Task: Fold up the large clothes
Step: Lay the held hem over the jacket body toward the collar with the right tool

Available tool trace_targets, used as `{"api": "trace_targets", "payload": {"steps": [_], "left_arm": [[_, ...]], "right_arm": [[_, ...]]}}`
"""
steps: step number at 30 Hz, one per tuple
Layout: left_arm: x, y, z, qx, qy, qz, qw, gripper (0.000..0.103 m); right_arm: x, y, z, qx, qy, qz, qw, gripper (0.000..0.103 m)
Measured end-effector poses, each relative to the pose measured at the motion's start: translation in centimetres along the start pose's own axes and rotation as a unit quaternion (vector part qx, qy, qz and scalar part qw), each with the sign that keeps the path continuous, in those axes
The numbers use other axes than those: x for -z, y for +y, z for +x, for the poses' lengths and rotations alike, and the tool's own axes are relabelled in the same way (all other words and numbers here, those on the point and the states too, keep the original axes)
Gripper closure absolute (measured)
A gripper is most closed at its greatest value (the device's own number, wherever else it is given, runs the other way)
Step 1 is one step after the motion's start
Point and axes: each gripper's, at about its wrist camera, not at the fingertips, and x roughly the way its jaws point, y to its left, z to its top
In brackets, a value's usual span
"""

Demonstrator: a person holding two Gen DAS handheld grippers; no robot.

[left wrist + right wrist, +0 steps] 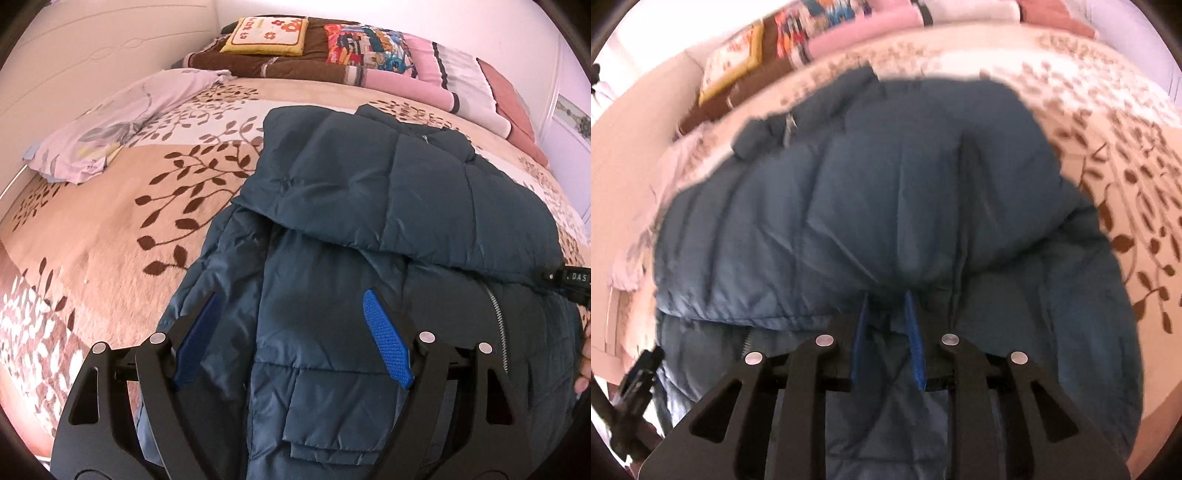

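A dark blue puffer jacket (369, 206) lay on the leaf-patterned bed (110, 229), left claw (291, 332) spread wide above it, right claw (886, 321) pinching its fabric.

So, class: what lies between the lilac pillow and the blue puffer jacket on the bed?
Only bare leaf-patterned blanket between pillow and jacket, seen in the left wrist view.

Jacket (369, 192) and pillow (110, 125) on bed (110, 229)

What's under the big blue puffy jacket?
The jacket lies on a bed blanket with brown leaves. One jacket part is folded over the rest, above the zipper. What the jacket covers can't be seen.
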Motion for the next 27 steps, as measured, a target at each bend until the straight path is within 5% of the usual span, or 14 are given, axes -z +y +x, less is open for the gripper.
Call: {"api": "trace_targets", "payload": {"steps": [9,18,23,27], "left_arm": [[1.0,-0.9,-0.1,0.011,-0.005,0.006,0.9999,0.025],[2.1,-2.3,1.0,-0.001,-0.010,0.024,0.9997,0.021],[2.9,-2.2,1.6,-0.026,-0.022,0.019,0.9993,0.006],[3.1,-2.0,1.7,-0.024,-0.024,0.015,0.9993,0.005]], "right_arm": [[2.5,1.9,-4.8,-0.021,-0.048,-0.027,0.998,0.081],[7.6,4.5,-5.1,-0.014,-0.022,-0.087,0.996,0.081],[8.1,5.2,-4.3,-0.004,-0.011,-0.094,0.995,0.081],[8.4,5.8,-4.3,-0.001,-0.009,-0.109,0.994,0.081]]}}
